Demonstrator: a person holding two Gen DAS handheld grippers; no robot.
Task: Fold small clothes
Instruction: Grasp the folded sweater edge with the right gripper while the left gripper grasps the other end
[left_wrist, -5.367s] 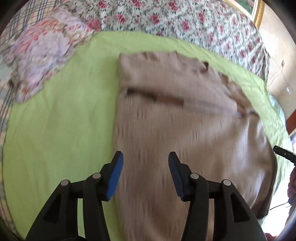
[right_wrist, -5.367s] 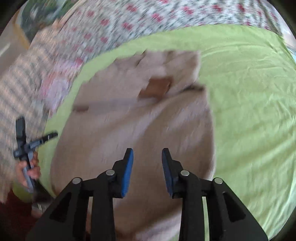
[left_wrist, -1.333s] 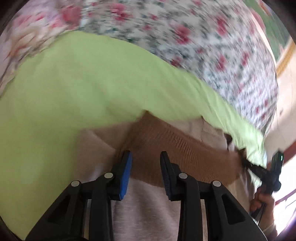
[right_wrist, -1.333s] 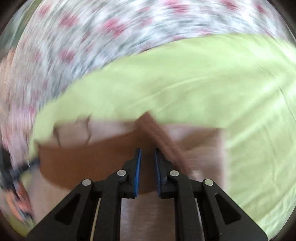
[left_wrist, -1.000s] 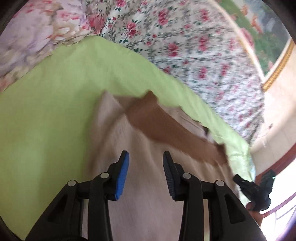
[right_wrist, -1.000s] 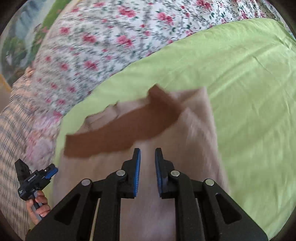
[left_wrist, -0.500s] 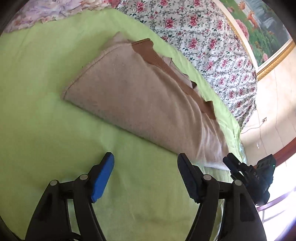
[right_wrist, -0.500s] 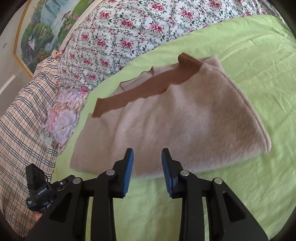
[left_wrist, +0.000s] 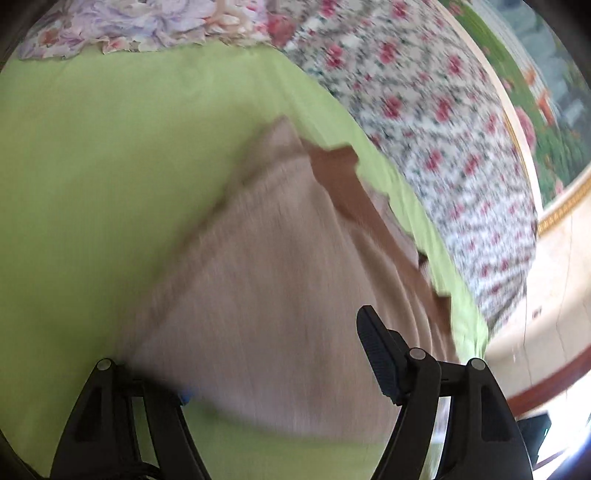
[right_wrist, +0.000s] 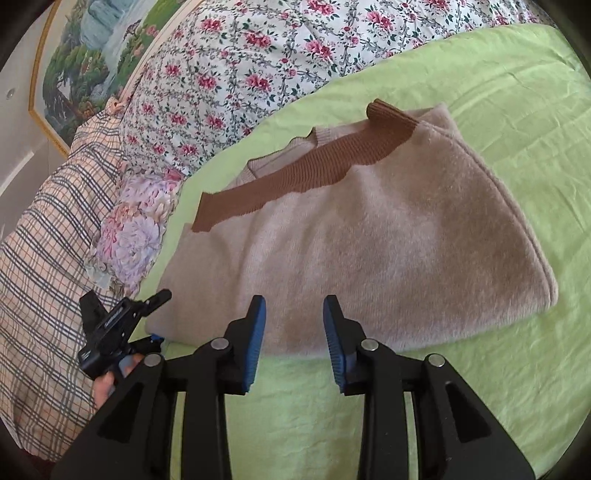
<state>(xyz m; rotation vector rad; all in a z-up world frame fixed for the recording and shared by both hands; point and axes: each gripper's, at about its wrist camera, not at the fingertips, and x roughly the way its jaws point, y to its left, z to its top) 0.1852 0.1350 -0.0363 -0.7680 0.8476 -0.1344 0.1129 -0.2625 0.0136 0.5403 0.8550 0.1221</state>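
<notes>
Smooth lime-green cotton bedsheet (right_wrist: 498, 85) spread centre to 3 o'clock; white quilt with red rose print (right_wrist: 258, 62) at 12 o'clock; lilac-and-pink floral frilled pillow (right_wrist: 129, 236) beside beige plaid blanket (right_wrist: 40, 266) at 9 o'clock; gold-framed landscape painting (right_wrist: 81, 62) at 11 o'clock.

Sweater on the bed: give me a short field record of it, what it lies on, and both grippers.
garment: beige sweater, folded, brown ribbed band along its far edge
surface: green sheet
behind: floral quilt; plaid cloth at left
left gripper: jaws wide apart at the sweater's near left end, one finger slid under the edge
right gripper: open, above the near folded edge, holding nothing
</notes>
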